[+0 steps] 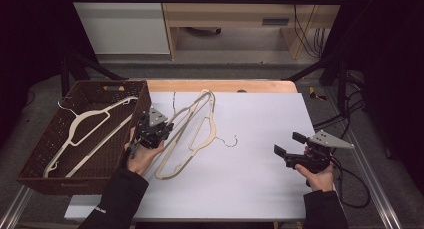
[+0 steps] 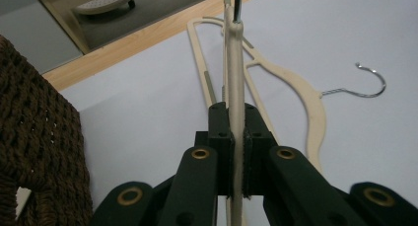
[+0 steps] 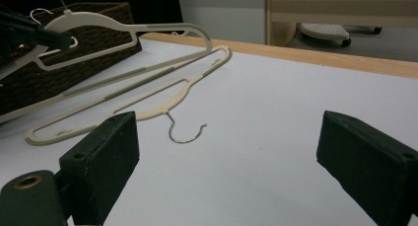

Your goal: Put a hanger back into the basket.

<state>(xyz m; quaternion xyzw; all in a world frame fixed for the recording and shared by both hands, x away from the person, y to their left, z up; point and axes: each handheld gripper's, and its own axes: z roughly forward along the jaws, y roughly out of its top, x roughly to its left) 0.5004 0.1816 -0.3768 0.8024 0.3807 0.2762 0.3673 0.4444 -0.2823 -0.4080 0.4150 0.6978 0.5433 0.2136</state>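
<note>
Left gripper (image 2: 236,152) clamped on cream hanger (image 2: 235,78), slim, grey grip strips, wire hook; lifted edge-on beside the basket (image 1: 30,174). Right gripper (image 3: 226,162) jaws wide, holding nothing.

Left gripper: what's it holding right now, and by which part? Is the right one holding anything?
The left gripper is shut on a cream hanger, clamping its flat plastic body below the metal hook. The right gripper is open and holds nothing.

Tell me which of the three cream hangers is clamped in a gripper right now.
The raised hanger beside the basket: the left gripper is shut on it. Another lies flat on the table, the third inside the basket.
</note>
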